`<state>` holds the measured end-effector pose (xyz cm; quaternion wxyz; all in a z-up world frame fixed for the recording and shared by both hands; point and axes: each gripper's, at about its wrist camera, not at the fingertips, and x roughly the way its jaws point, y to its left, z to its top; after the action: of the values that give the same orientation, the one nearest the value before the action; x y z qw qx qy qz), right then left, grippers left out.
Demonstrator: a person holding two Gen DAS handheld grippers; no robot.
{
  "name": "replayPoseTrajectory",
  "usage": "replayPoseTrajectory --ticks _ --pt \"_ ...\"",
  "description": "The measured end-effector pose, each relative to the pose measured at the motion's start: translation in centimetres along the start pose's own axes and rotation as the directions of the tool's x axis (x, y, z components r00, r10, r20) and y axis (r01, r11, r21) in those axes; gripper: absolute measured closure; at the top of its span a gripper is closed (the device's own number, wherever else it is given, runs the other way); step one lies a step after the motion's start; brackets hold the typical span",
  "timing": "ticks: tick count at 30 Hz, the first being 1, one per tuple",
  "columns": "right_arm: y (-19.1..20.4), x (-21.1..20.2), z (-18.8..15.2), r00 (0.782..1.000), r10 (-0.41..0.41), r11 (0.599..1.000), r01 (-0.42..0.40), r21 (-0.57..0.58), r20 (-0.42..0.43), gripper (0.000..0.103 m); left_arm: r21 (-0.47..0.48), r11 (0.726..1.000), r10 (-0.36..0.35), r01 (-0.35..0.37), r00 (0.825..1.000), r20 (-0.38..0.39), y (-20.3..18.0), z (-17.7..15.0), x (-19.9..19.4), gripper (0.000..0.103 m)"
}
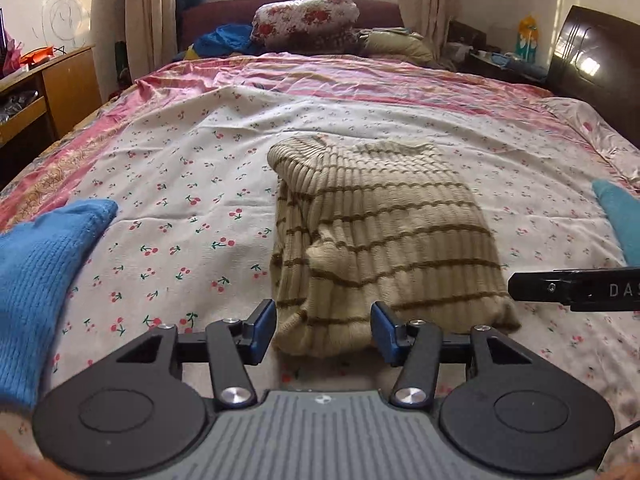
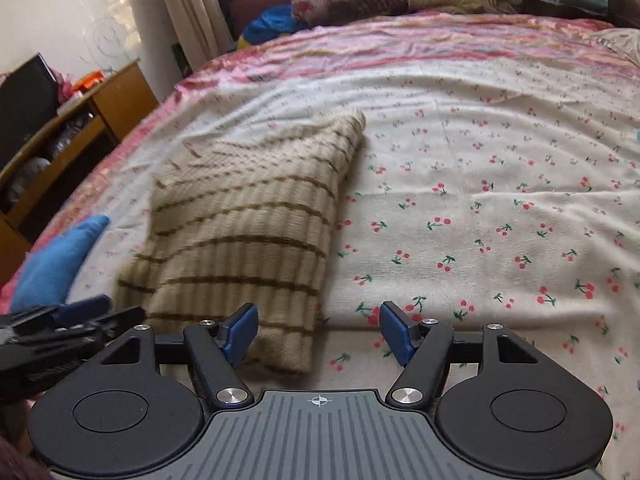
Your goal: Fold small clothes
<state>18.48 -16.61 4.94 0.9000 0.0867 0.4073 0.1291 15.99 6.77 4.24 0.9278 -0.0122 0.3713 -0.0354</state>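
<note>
A beige knit sweater with brown stripes [image 1: 384,236] lies folded into a rectangle on the cherry-print bed sheet [image 1: 180,184]. It also shows in the right wrist view [image 2: 248,216]. My left gripper [image 1: 324,332] is open, its jaws on either side of the sweater's near edge, holding nothing. My right gripper [image 2: 318,334] is open and empty at the sweater's near right corner. The right gripper's black finger [image 1: 572,288] shows at the right edge of the left view. The left gripper [image 2: 68,320] shows at the lower left of the right view.
A blue knit garment [image 1: 40,272] lies to the left of the sweater, and another blue piece [image 1: 620,216] lies at the right. A wooden desk [image 1: 48,88] stands left of the bed. Pillows and bedding [image 1: 308,20] are piled at the far end under the window.
</note>
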Motion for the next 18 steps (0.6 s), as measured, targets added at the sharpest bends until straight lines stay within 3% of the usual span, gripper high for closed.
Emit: replayPoseTrajectory --ticks 9,14,18 --pt "1.7 -2.7 -2.1 1.000 0.017 1.000 -0.017 0.019 0.006 0.036 0.009 1.000 0.000 0.000 1.000 0.011 -1.4 -1.3 -2.4 0.043" --pt "2.4 -4.0 -3.5 0.999 0.029 0.999 -0.030 0.037 0.013 0.035 0.006 1.000 0.022 -0.022 0.999 0.025 -1.9 -2.3 -3.4 0.031" --pt "2.9 -4.8 -4.7 0.999 0.026 0.999 -0.027 0.045 0.020 0.034 -0.002 0.998 0.061 -0.061 0.997 0.044 -2.2 -3.3 -4.2 0.009"
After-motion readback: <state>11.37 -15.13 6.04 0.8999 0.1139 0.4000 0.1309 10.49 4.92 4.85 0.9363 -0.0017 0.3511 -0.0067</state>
